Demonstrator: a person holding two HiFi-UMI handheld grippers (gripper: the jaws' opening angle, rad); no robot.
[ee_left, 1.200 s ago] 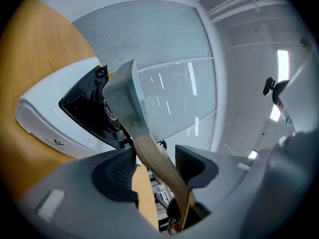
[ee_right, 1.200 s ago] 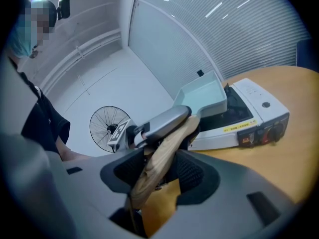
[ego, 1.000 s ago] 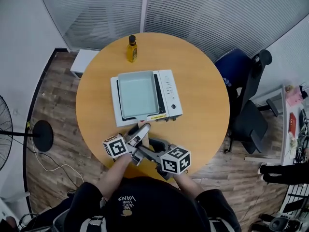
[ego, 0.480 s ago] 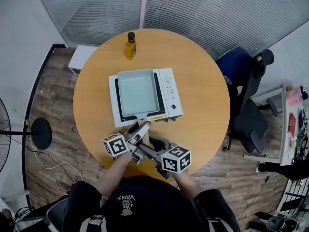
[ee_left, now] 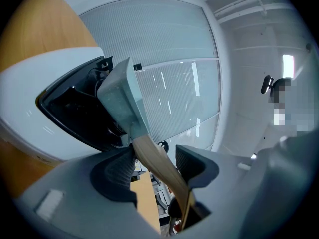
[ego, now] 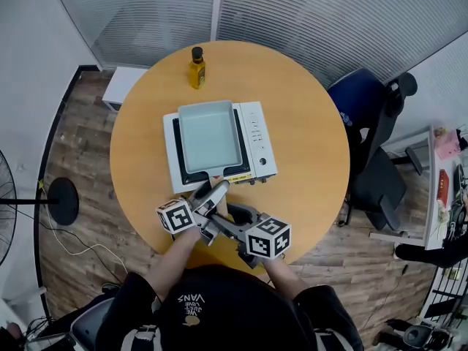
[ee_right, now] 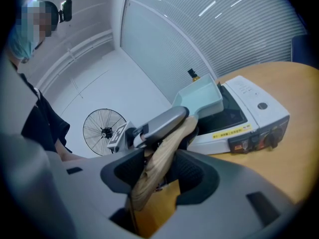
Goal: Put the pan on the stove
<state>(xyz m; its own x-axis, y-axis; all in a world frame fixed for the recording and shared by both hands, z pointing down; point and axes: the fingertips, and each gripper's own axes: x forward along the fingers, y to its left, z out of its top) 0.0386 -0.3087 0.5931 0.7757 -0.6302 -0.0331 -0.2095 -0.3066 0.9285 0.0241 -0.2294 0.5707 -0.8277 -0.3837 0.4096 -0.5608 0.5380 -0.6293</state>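
Pan (ego: 210, 136) flat on stove (ego: 259, 148), mid-bench (ego: 307, 123). Wooden handle (ee_right: 167, 143) clamped in right tool (ee_right: 159, 171); also between parted jaws of left tool (ee_left: 154, 161), against one pad only.

A stove (ego: 265, 168) sits in the middle of a round table (ego: 307, 86). A pan (ego: 210, 137) rests on its left half, with the controls (ego: 256, 131) to the right. A bottle (ego: 196, 69) stands behind the stove, near the far edge. The pan's handle (ee_right: 164, 153) reaches toward the near edge, between the jaws of the left gripper (ego: 218, 192) and the right gripper (ego: 212, 227). A chair (ego: 373, 145) stands to the right of the table.
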